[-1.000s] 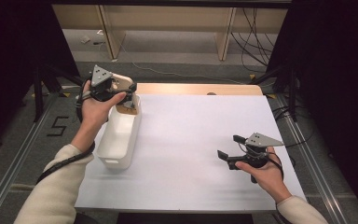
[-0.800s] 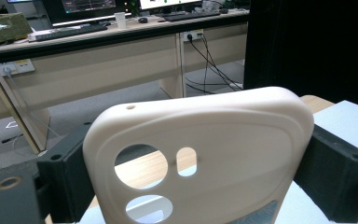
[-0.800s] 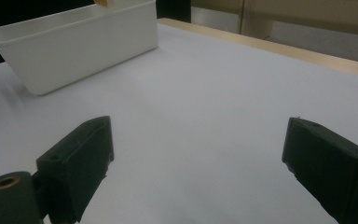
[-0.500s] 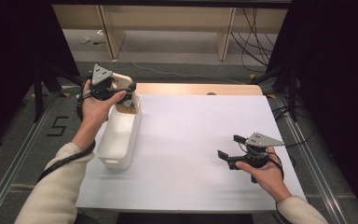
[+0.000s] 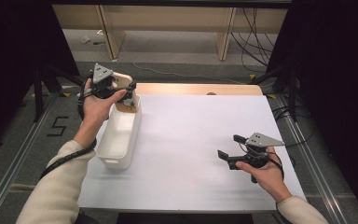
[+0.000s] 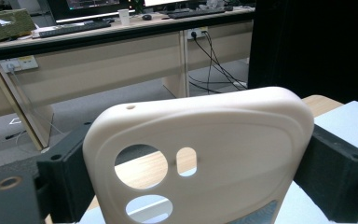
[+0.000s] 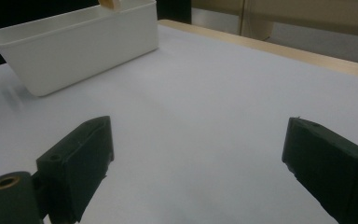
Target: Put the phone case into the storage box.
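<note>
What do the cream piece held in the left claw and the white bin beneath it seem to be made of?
Cream piece: looks like matte moulded plastic or rubbery silicone, given its smooth rounded edges and clean cut-out holes; which one is unclear. White bin: likely thin, rigid plastic with a slight sheen, a rolled rim and a moulded handle slot.

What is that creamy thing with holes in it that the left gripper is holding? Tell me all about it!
It looks like a phone case, cream-coloured, smooth and matte like soft plastic. It has rounded corners, two round holes, a small oval slot and a tiny dot hole near its top edge. It stands upright, pinched at both sides by the left gripper, above the far end of the white bin.
</note>
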`<state>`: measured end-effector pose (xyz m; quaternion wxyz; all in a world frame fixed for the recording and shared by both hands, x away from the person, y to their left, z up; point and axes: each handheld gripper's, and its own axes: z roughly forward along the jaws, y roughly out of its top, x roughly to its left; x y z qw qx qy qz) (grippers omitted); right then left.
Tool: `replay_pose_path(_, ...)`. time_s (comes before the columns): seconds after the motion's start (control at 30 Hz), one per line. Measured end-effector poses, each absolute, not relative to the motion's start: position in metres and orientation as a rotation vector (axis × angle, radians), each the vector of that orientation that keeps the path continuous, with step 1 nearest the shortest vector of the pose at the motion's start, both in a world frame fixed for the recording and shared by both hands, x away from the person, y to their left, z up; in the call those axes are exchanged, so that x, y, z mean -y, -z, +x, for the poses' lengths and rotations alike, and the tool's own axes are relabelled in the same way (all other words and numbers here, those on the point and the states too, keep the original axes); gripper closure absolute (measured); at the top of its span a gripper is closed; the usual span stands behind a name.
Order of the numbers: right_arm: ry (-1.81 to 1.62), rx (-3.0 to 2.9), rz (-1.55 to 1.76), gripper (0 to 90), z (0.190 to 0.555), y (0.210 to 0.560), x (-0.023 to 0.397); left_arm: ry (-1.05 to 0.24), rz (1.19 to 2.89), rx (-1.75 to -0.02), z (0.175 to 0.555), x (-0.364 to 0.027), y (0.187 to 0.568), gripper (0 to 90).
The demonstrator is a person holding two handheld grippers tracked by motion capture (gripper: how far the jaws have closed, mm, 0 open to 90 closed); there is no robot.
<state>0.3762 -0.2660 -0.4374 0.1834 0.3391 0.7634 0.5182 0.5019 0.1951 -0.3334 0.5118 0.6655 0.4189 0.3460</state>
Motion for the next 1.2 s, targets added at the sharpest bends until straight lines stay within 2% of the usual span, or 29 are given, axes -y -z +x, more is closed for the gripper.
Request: replay_pose_path(1.2,-1.473,-2.158,0.95,9.6,0.376,0.437,0.265,-0.848,1.599,-1.054,0.516,-0.203,0.339,10.1)
